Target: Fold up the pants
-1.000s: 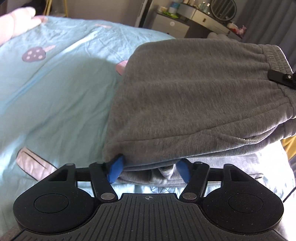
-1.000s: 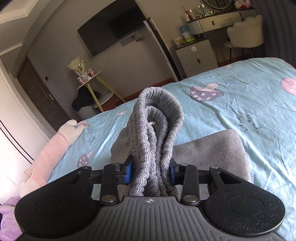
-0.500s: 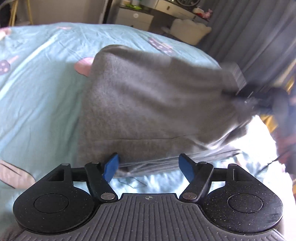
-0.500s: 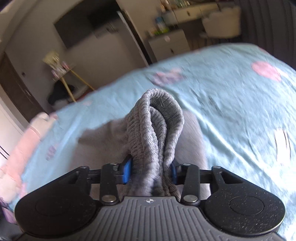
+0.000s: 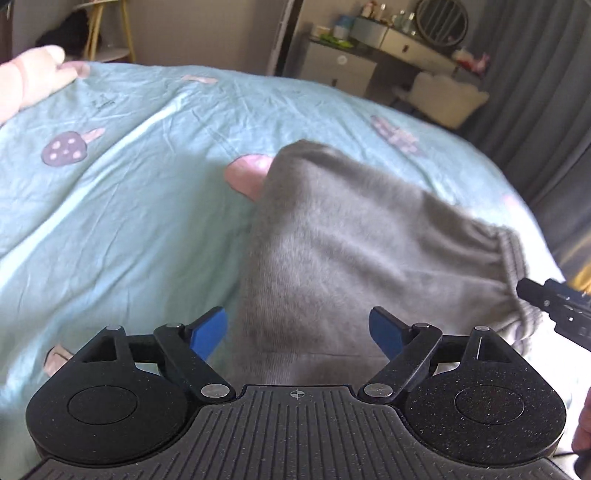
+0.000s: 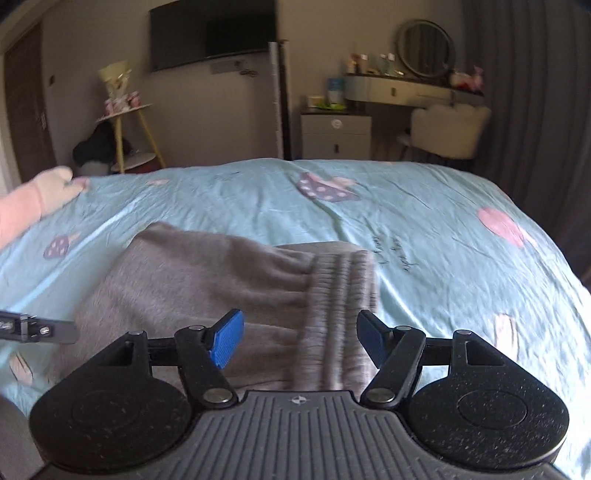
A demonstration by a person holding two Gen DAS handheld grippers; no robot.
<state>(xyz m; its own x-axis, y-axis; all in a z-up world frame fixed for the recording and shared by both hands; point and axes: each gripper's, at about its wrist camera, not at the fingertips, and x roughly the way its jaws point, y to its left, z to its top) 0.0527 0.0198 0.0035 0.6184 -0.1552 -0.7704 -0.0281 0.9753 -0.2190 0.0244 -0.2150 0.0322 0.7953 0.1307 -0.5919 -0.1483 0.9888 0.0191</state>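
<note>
Lying folded on bed, pants; both tools spread, empty; TV only right view.

My left tongs and right tongs are black with blue pads. The pants are plain grey, ribbed at the waistband. The bed wears a pale aqua sheet printed with purple dotted mushrooms and pink shapes. A pink plush toy lies at its edge.
</note>
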